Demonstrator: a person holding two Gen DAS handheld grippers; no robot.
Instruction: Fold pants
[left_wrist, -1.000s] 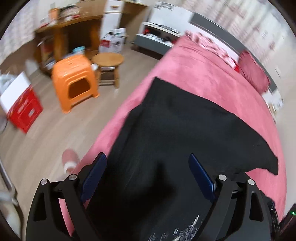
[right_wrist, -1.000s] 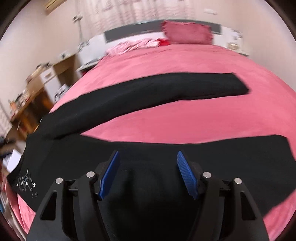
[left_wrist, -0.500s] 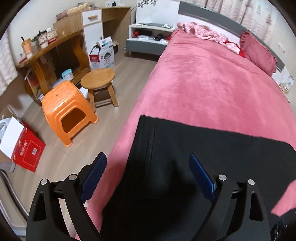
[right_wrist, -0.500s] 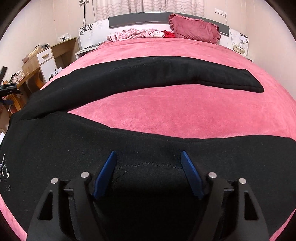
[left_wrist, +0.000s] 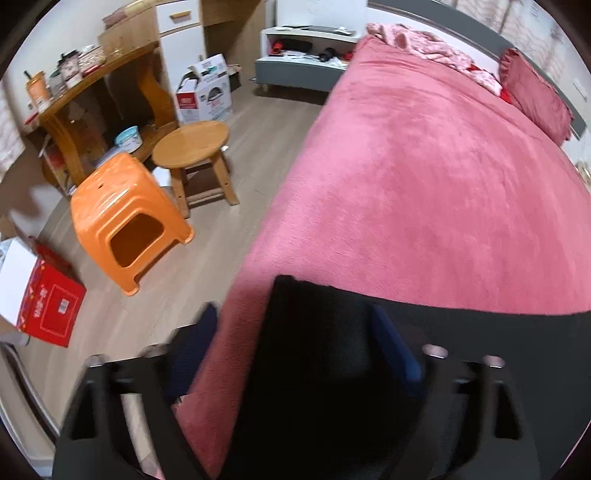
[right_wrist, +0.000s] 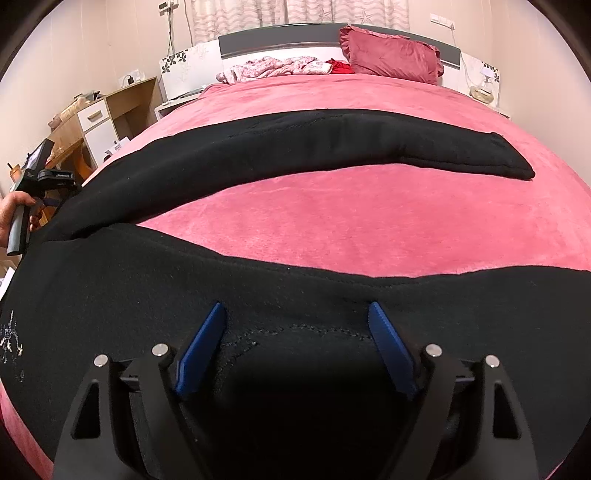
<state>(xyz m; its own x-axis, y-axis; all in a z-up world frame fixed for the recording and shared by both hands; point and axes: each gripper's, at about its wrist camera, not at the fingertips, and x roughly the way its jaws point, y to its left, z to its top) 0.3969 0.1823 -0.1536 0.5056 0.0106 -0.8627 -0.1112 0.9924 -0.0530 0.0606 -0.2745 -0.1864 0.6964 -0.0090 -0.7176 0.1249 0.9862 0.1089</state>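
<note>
Pre-grasp step: black pants (right_wrist: 258, 280) spread on pink bed (right_wrist: 369, 214), legs apart. Left claw (left_wrist: 291, 336) and right claw (right_wrist: 295, 325) both released over cloth at lower frame; next, pinch fabric

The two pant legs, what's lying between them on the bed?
Only bare pink blanket separates the far leg from the near leg, per the right wrist view.
</note>
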